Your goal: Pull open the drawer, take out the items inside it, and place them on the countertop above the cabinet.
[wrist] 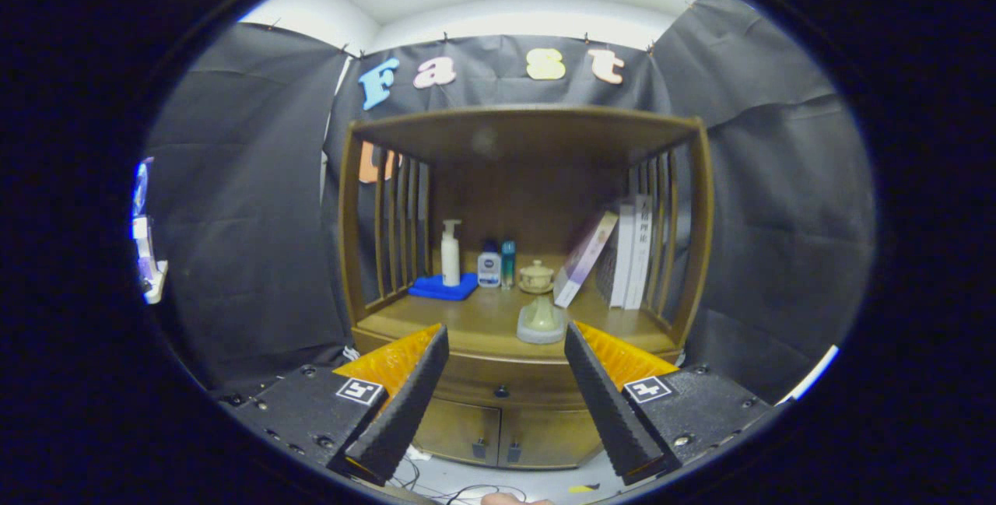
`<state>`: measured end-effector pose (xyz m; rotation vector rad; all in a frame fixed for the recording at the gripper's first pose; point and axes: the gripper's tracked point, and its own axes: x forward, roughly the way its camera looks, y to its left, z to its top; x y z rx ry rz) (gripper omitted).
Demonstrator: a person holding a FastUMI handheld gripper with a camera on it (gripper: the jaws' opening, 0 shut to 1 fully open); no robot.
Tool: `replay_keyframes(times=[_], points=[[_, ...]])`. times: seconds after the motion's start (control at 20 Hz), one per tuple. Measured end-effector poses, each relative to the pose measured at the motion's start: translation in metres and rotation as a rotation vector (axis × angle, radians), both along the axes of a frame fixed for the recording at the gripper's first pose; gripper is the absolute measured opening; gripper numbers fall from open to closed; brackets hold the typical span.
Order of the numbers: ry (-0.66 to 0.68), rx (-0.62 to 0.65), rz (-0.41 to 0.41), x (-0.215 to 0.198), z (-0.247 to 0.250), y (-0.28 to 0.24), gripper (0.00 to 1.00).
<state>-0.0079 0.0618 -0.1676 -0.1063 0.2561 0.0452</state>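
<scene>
While the gripper [506, 380] is held wide apart and empty, the closed drawer [502, 382] is framed between its fingers, small dark knob [502, 391] centred. That rounded knob could be slipped off if gripped shallowly. Smooth brown wood is seen, a pale ceramic piece [541, 320] on the countertop [467, 326] above.

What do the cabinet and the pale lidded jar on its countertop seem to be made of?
Cabinet: probably brown wood with a smooth satin finish; faint grain and soft reflections show. Jar: likely glazed ceramic or stone, pale and slightly glossy. The gripper hangs open before the shut drawer.
</scene>
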Motion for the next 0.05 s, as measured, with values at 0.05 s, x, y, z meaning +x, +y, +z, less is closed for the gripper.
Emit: replay_keyframes(times=[0.05], points=[[-0.012, 0.0, 0.012, -0.0127, 0.0139, -0.0006, 0.98]])
